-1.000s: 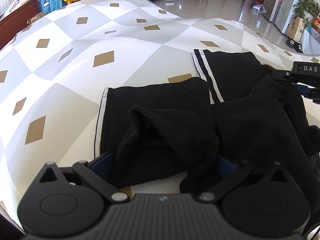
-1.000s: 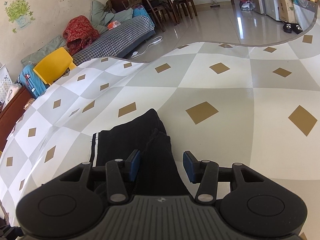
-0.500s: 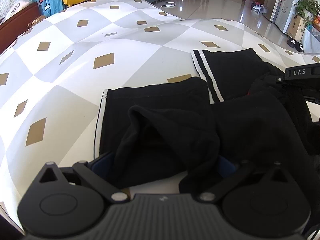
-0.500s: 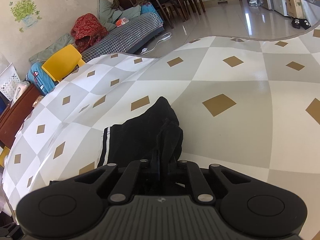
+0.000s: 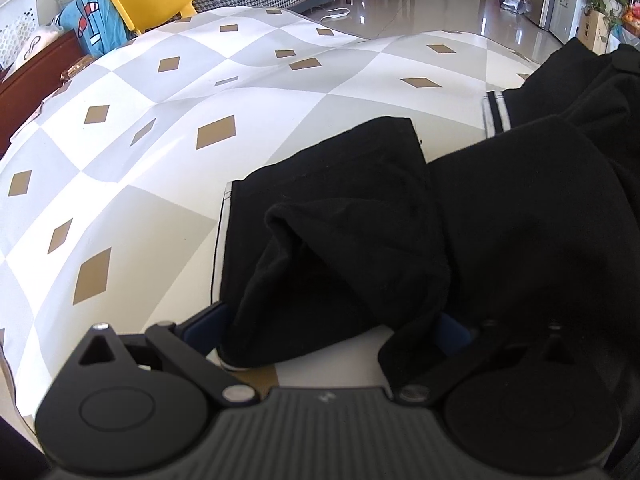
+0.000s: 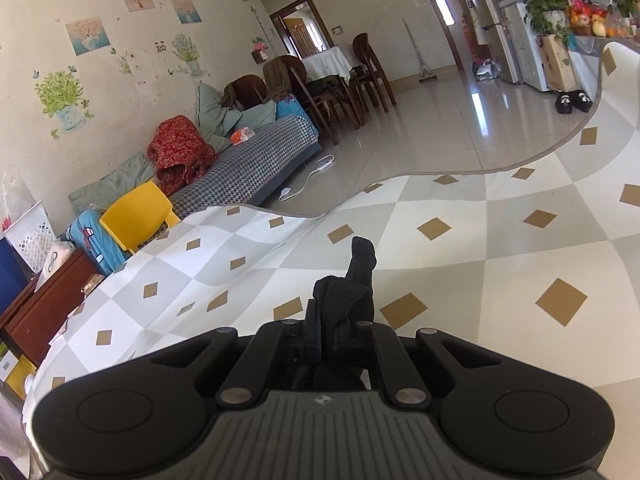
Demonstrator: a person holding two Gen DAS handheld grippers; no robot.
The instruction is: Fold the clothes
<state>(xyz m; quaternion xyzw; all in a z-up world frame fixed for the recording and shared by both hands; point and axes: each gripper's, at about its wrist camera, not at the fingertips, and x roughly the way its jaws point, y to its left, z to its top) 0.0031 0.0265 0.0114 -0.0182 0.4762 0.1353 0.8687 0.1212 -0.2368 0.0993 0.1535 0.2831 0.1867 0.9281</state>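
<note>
Your black garment [image 5: 360,216] lies rumpled on the worktop [image 5: 140,168], which wears a cloth of grey and white checks with tan diamonds. Take the garment as your landmark. Its near end bunches up right in front of your left hand-held gripper [image 5: 326,330], and the fabric fills the gap between the two blue pads [image 5: 202,326], which stand wide apart; the cloth drapes over the right-hand pad, and you cannot tell from this view whether either pad presses on it. A white stripe [image 5: 495,114] runs along the garment's far edge, and another thin white line edges the side nearest the bare cloth on the left.

To the right of that bunch, the garment rises off the worktop in a tall dark fold that reaches the top right corner of the left wrist view.

Your right hand-held gripper [image 6: 338,330] has its jaws together, clamped on a twist of the same black fabric [image 6: 352,284]; a tuft of it pokes up beyond the fingertips, lifted above the worktop.

Beyond the garment, past the worktop's far edge, stand a yellow chair [image 6: 136,216] and a sofa [image 6: 248,164] with a houndstooth cover.
</note>
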